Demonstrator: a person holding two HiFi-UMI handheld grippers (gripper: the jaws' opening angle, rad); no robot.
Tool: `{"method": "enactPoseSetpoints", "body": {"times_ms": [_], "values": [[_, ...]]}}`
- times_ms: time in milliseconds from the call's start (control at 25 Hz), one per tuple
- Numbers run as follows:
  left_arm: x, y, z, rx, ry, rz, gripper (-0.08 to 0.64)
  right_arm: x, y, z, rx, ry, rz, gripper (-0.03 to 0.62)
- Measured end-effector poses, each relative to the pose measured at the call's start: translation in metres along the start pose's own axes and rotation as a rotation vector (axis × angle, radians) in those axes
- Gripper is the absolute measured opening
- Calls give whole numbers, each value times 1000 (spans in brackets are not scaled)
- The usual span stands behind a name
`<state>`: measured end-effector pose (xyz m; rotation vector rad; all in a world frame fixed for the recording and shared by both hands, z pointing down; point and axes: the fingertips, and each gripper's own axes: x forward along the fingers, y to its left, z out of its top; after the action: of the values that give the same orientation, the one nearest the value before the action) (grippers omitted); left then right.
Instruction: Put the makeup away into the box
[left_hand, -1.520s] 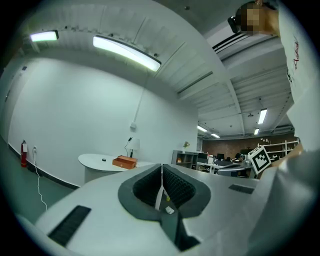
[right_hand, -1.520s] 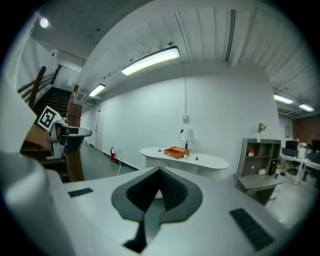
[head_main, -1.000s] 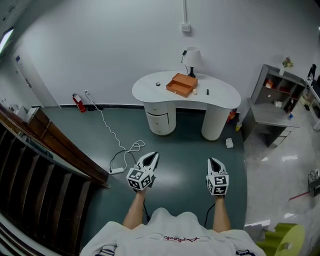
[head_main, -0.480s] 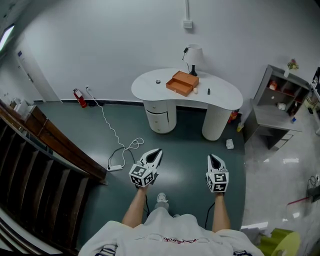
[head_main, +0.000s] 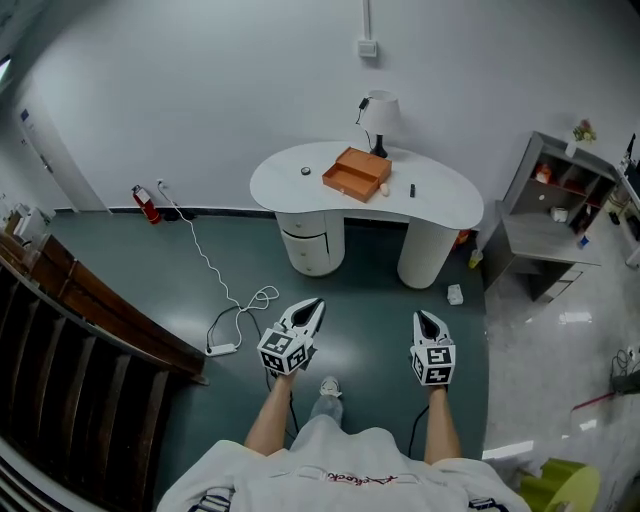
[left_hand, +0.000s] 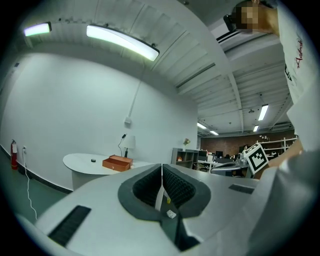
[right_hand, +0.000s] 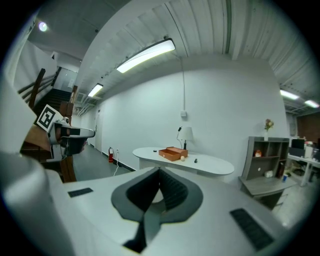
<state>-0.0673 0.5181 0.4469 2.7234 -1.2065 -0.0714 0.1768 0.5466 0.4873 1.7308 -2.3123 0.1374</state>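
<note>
An orange-brown wooden box (head_main: 357, 172) stands open on a white curved table (head_main: 440, 205) across the room. Beside it on the table lie a small black round item (head_main: 306, 171), a pale little ball (head_main: 384, 187) and a short black stick (head_main: 412, 189). Both grippers are held out low in front of the person, far short of the table. The left gripper (head_main: 312, 305) and the right gripper (head_main: 425, 320) are shut with nothing between their pads. The left gripper view shows its shut gripper (left_hand: 162, 166) and the box (left_hand: 117, 162) far off. The right gripper view likewise shows its gripper (right_hand: 159, 171) and the box (right_hand: 173, 153).
A white lamp (head_main: 378, 113) stands behind the box. A white cable and power strip (head_main: 225, 300) trail over the dark green floor. A red fire extinguisher (head_main: 144, 203) sits by the wall, a wooden stair rail (head_main: 90, 310) at left, a grey shelf unit (head_main: 555, 215) at right.
The person has stepped forward and a shoe now shows below the arms. Both grippers stay shut and level, carried along toward the table.
</note>
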Motion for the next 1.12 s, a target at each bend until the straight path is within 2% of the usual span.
{"method": "enactPoseSetpoints", "body": {"times_ms": [760,1120], "values": [[112,177,49,-6,-16,-33,15,201,-17,82,-15,-19,-53,20],[148,217,39,-29,1,-63,15,247,-20,74,-12,13,-74,20]]}}
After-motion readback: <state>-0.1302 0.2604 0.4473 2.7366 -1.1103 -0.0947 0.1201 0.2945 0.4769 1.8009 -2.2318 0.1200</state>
